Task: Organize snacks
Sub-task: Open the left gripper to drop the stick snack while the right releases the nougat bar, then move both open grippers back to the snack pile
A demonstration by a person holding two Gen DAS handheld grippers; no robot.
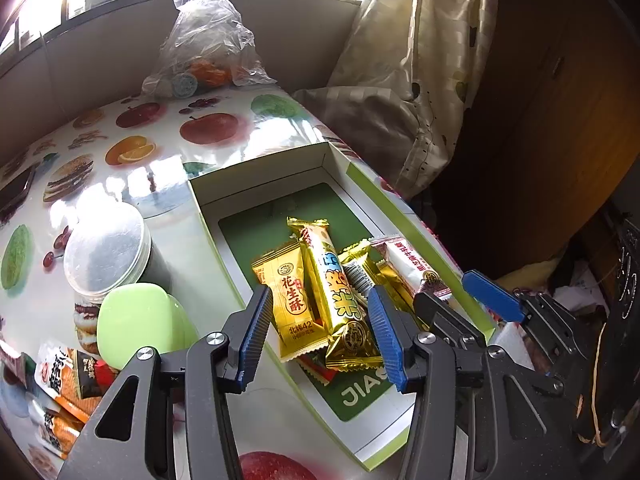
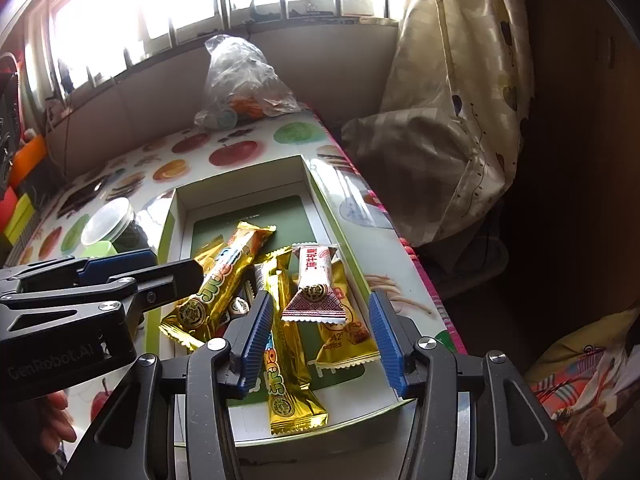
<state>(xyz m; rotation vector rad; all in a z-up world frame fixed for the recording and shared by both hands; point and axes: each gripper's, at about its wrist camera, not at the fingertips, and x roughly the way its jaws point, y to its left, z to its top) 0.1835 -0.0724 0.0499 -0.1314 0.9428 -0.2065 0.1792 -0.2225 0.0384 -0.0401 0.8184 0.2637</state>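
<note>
A shallow white box with a green rim (image 1: 256,164) (image 2: 240,196) lies on the fruit-print table and holds several wrapped snacks. In the left wrist view an orange peanut-crisp packet (image 1: 286,296) and a gold bar (image 1: 332,280) lie in the box. My left gripper (image 1: 320,332) (image 2: 172,262) hovers open over them, its blue pads clear of both. In the right wrist view a white and red packet (image 2: 314,284) rests tilted on a second gold bar (image 2: 288,344) and an orange packet (image 2: 344,328). My right gripper (image 2: 320,336) (image 1: 448,290) stands open above these, touching none.
A clear plastic bag (image 1: 208,40) sits at the table's far end. A jar with a clear lid (image 1: 106,256) and a pale green container (image 1: 136,320) stand left of the box. More snack packets (image 1: 60,384) lie at the near left. A curtain (image 1: 420,60) hangs past the table's right edge.
</note>
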